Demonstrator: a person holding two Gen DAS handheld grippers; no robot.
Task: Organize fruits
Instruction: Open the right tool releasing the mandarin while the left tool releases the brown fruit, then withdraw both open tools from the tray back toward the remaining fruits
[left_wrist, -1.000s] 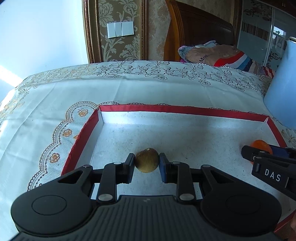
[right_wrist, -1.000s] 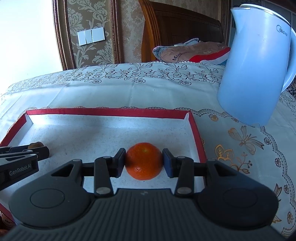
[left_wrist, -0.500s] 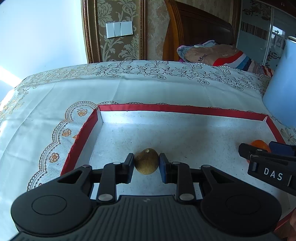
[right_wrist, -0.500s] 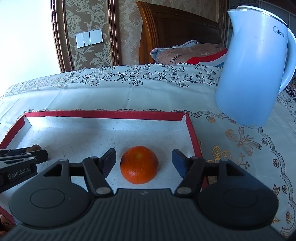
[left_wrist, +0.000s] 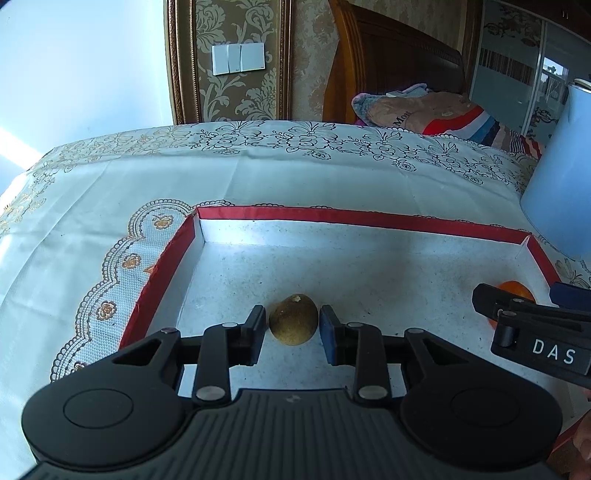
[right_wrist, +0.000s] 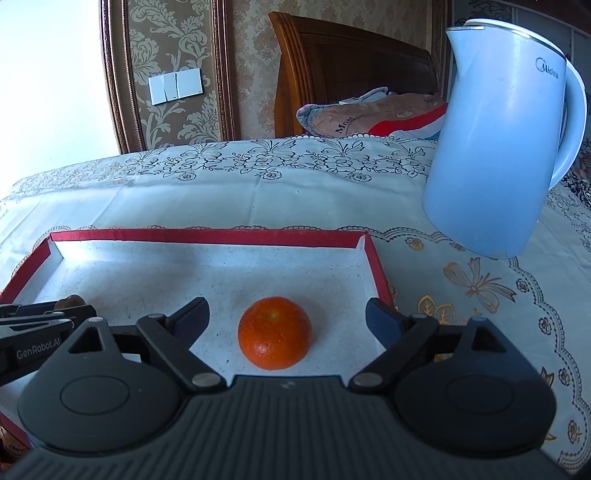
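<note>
Our left tool (left_wrist: 291, 325) sits low over the tray (left_wrist: 332, 217), its jaws opening and only narrowly apart, with the small brown fruit (left_wrist: 293, 319) between them. We see a thin gap on each side of that fruit, so the pads (left_wrist: 255, 325) are just beside it and not pressing on it; the fruit rests on the tray's white speckled floor, toward the left half. Our right tool (right_wrist: 286, 325) is spread wide and its jaws are opening too, with the orange (right_wrist: 274, 332) lying on the tray floor between them, clear of both pads (right_wrist: 380, 325). The orange sits near the tray's right wall, and in the left wrist view we catch it (left_wrist: 515, 288) partly hidden behind the right tool's finger at the far right.

We see the tray as a shallow box with a red rim, set on a bench covered by a white cloth with gold and black floral edging (right_wrist: 258, 192). A light blue kettle (right_wrist: 495, 147) stands on the cloth just past the tray's right far corner, apart from it. Beyond the bench we make out a wooden headboard (right_wrist: 351, 66), folded bedding (right_wrist: 373, 118), and a white wall switch (right_wrist: 175, 86) on patterned wallpaper.
</note>
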